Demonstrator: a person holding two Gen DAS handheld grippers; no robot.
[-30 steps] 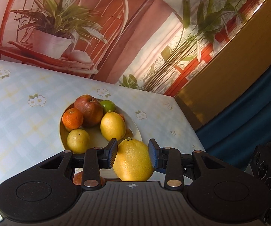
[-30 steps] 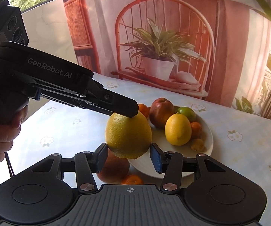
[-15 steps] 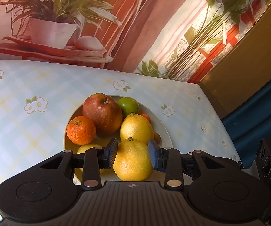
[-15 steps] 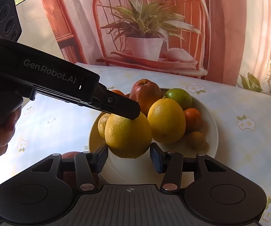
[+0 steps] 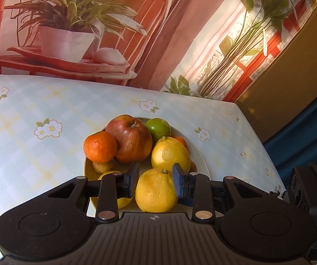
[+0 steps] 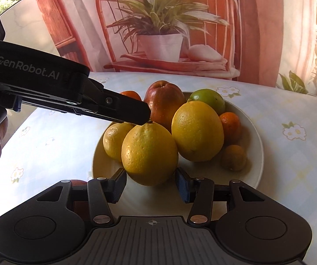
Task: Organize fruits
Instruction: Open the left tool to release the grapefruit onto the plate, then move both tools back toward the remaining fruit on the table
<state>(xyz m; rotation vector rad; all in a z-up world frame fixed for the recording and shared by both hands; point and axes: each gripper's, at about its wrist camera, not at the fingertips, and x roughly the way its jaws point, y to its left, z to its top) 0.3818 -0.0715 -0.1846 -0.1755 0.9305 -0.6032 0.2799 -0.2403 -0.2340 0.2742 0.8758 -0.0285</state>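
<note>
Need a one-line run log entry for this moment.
left gripper: closing on yellow citrus | right gripper: jaws flank same fruit, apart | over plate

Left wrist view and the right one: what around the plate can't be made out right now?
1. Underside of the lemon between the closing jaws of the left gripper: left wrist view, cut off by the gripper's body; whether it touches the plate is unclear.
2. Reddish fruit beside the plate: right wrist view, mostly behind the right gripper; kind unclear.
3. Small orange fruit: left wrist view, mostly behind another lemon.
</note>
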